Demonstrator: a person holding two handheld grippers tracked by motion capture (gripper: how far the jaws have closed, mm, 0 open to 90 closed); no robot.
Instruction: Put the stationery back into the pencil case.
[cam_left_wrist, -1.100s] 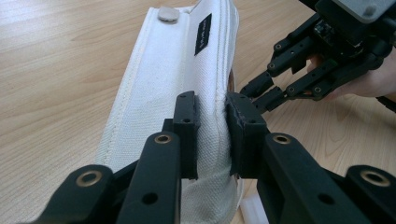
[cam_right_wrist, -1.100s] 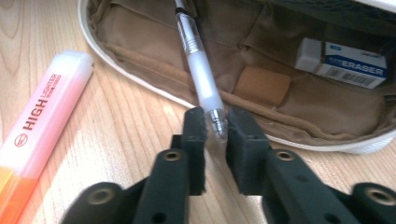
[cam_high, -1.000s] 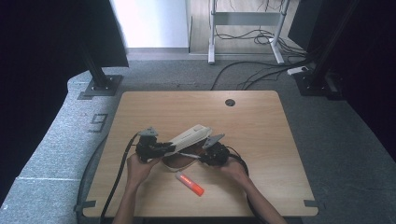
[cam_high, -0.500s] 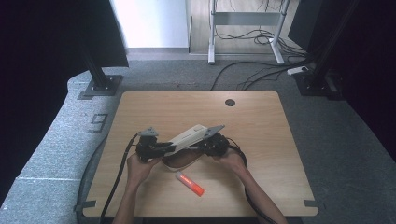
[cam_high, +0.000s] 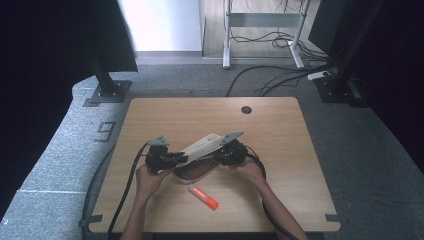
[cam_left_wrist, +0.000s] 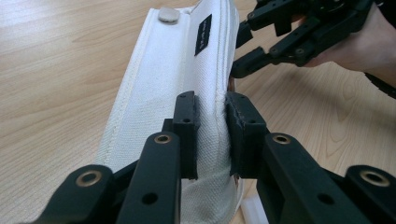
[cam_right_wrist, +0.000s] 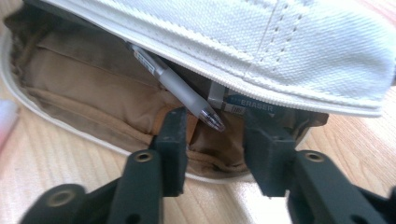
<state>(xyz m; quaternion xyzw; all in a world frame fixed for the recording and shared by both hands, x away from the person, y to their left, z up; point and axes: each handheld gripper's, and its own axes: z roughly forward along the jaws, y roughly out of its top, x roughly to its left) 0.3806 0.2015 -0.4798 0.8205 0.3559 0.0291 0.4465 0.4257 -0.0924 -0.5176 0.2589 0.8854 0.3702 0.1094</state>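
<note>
A white canvas pencil case (cam_high: 202, 146) lies open at the middle of the table, its lid (cam_left_wrist: 173, 70) lifted over a brown lining (cam_right_wrist: 93, 79). My left gripper (cam_left_wrist: 212, 126) is shut on the lid's stitched edge and holds it up. My right gripper (cam_right_wrist: 215, 128) is at the case's mouth from the other side. Its jaws have just been opening. The tip of a translucent grey pen (cam_right_wrist: 180, 86) lies between them, and neither pad presses on it. The pen rests inside the case beside a boxed eraser (cam_right_wrist: 243, 105). From above, the left gripper (cam_high: 175, 159) and right gripper (cam_high: 220, 152) face each other across the case.
An orange-and-white marker (cam_high: 203, 196) lies on the wooden table (cam_high: 280, 130) just in front of the case. A round cable hole (cam_high: 246, 109) sits near the far edge. Cables trail from both grippers off the near edge.
The right gripper has moved a little away from the near edge, toward the case's mouth, and its jaws have parted. The left gripper and the lid have stayed put.
</note>
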